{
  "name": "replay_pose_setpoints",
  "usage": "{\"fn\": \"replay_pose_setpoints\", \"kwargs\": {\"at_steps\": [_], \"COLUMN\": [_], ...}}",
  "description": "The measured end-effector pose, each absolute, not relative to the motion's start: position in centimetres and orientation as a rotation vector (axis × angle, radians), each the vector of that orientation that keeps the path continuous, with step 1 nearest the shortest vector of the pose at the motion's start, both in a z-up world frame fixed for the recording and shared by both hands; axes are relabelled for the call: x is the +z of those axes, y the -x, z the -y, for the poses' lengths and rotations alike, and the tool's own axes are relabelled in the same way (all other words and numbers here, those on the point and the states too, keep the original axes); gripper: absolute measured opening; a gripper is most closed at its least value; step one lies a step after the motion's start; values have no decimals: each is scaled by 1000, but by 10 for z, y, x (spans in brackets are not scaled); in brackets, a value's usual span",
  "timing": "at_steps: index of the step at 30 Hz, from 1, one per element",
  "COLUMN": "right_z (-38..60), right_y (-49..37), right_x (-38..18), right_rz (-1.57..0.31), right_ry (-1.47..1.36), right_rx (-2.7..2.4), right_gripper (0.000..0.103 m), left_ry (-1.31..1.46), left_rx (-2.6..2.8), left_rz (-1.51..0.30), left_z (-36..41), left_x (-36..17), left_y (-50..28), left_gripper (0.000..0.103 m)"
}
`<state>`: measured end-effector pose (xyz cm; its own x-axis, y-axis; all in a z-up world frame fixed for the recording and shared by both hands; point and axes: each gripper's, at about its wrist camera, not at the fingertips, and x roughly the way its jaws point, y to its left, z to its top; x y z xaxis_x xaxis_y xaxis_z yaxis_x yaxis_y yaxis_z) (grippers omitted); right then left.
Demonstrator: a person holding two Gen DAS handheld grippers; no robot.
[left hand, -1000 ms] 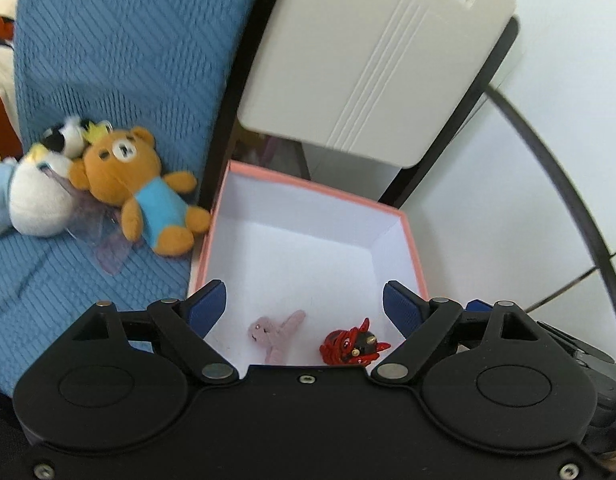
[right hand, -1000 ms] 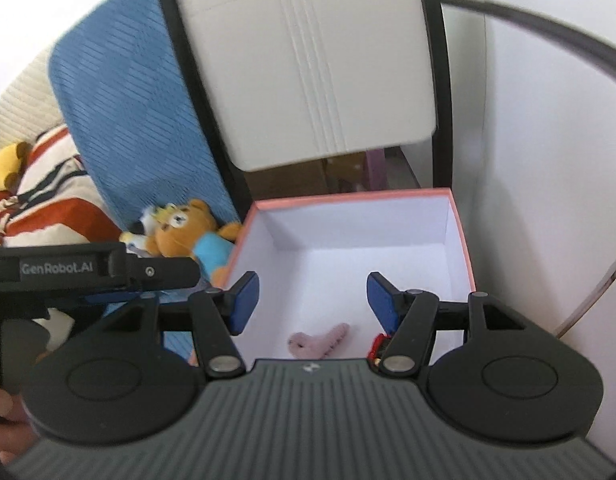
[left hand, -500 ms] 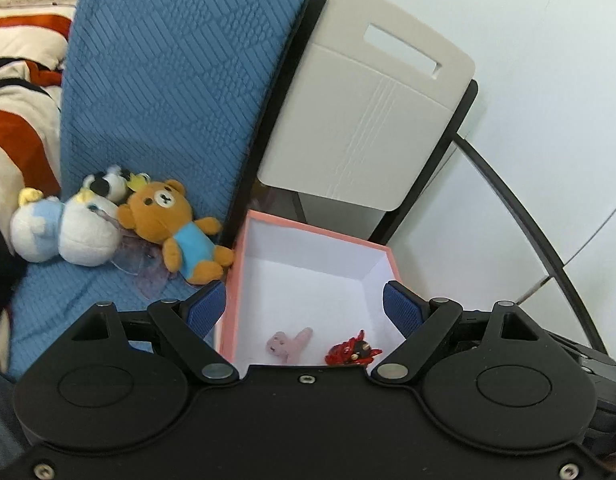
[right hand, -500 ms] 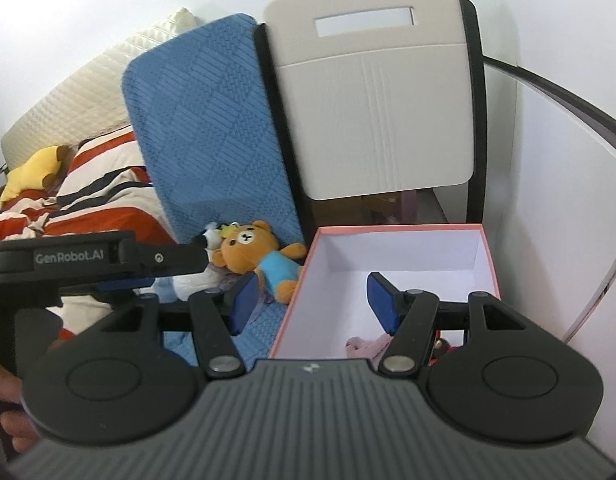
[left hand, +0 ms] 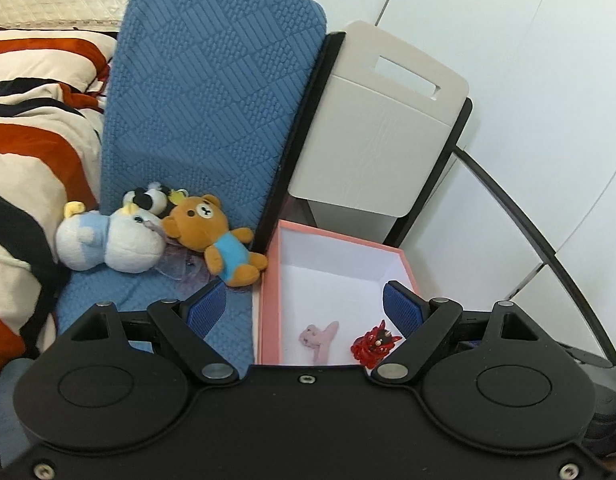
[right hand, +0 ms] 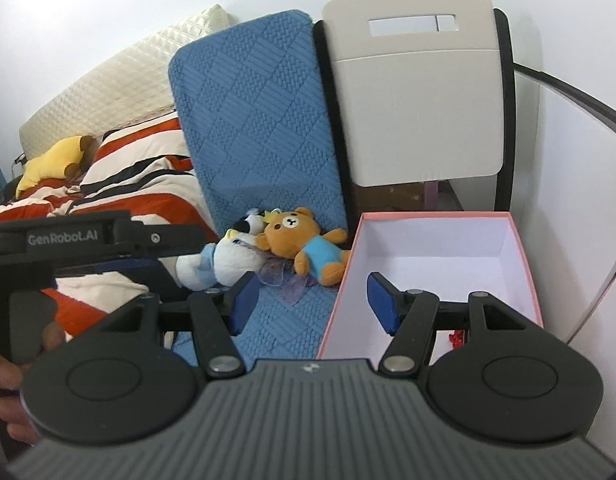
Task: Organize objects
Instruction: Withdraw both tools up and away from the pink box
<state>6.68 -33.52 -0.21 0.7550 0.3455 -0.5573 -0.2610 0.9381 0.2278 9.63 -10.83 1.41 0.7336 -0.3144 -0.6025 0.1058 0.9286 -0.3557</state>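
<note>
A pink box with a white inside holds a small pink toy and a red toy. On the blue cushion left of the box lie a brown bear in a blue shirt, a white and blue plush and a black and white plush. My left gripper is open and empty, above the box's near left edge. My right gripper is open and empty, over the box's left rim. The bear lies just beyond it.
A beige chair back stands behind the box. A striped red, white and black blanket lies to the left, with a yellow plush on it. A white wall and black curved rail are to the right.
Both grippers have pulled back and up from the box, so more of the cushion, chair and blanket shows. Both stay open. The toys have not moved.
</note>
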Motion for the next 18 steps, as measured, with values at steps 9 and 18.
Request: {"fn": "replay_pose_setpoints", "kwargs": {"at_steps": [9, 18], "right_z": [316, 298], "right_y": [-38, -25], "right_x": [-2, -16], "right_rz": [-627, -634], "right_ry": [-141, -133], "right_rx": [326, 317], "right_gripper": [65, 65], "left_ry": [306, 312], "left_rx": [-251, -231], "left_rz": [-705, -719], "left_z": [81, 61], "left_x": [18, -1], "left_y": [-63, -42], "left_gripper": [85, 87]}}
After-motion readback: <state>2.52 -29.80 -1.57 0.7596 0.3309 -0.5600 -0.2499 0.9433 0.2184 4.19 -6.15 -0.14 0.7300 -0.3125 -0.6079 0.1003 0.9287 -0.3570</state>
